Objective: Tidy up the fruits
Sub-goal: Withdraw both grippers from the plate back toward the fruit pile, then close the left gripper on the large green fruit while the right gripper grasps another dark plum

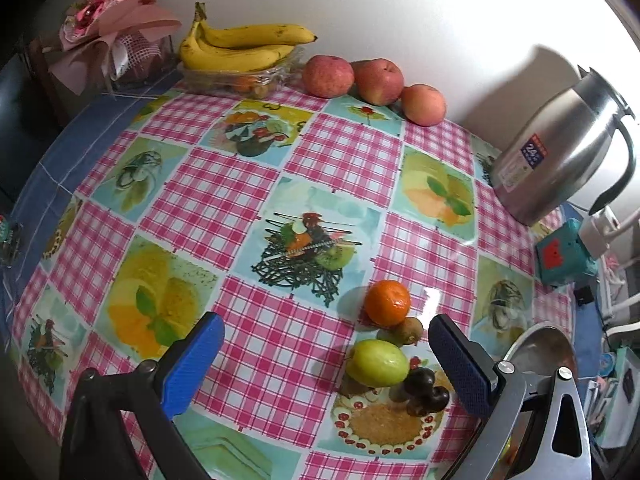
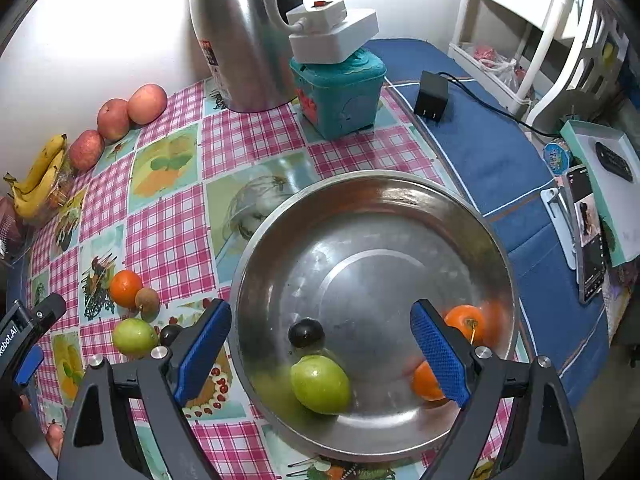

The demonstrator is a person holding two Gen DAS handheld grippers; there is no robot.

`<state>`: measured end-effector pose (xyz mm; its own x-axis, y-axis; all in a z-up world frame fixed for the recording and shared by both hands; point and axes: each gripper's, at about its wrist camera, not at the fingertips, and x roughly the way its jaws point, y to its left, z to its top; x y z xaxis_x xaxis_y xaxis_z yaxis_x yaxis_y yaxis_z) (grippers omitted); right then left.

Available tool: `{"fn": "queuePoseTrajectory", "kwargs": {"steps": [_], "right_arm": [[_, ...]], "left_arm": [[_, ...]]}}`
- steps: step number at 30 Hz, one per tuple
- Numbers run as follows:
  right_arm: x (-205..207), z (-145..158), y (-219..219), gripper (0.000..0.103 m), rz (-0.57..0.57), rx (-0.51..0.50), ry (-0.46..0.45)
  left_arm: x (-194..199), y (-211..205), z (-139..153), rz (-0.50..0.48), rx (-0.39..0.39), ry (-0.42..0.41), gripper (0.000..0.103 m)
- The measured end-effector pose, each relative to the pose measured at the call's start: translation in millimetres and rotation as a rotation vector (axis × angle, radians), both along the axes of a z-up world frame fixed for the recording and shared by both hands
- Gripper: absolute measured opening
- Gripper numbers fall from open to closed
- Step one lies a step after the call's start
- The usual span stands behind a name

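left gripper (image 1: 326, 356) open and empty, loose fruit cluster just ahead-right with green fruit (image 1: 377, 362) nearest; right gripper (image 2: 322, 348) open over bowl (image 2: 400, 184), so left is closer.

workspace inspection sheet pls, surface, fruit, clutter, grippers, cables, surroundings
surface: checked tablecloth over a blue cloth.
job's things: metal bowl holds a green fruit, a dark fruit and two oranges; on the cloth lie an orange, brown fruit, green fruit, dark fruits.
clutter: bananas, apples, kettle, teal box, phone.
grippers: left gripper open; right gripper open above the bowl.
cables: black adapter with lead.
surroundings: white wall, bouquet.
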<state>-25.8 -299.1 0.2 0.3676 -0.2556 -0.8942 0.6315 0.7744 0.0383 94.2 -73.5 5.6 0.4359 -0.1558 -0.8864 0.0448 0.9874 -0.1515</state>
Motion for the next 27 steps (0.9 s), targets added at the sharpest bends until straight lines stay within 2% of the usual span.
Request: {"fn": "queuePoseTrajectory", "kwargs": {"steps": [7,11,15,21,24,26,27], "right_arm": [[-2.2,4.7,16.4,0.091,0.011,-0.046,-0.001],[-1.9,4.8,21.1,0.091,0.011,-0.004,-0.031],[1.8,5.6,30.1,0.091,0.01,-0.003,-0.041],[12.0,-5.5,36.8,0.091,0.011,0.035,-0.039],[19.9,-15.3,38.7,0.091,0.009,0.074,-0.046],[24.5,-20.3,41.6,0.088,0.017,0.096,-0.049],[26.9,-22.5,44.0,0.08,0.028,0.104,-0.048]], "left_arm": [[-0.7,-4.3,-4.1,-0.068,0.003,0.004,0.103],[-2.2,-10.2,-11.1,-0.133,0.025,0.005,0.103],[-1.7,-10.5,-17.4,-0.165,0.02,0.007,0.103],[6.5,-10.8,-38.2,-0.231,-0.029,0.092,0.103],[12.0,-6.6,-44.4,-0.226,-0.037,0.111,0.103],[17.1,-1.9,-48.2,-0.213,-0.07,0.132,0.103],[18.8,-0.8,-49.7,-0.209,-0.083,0.144,0.103]]}}
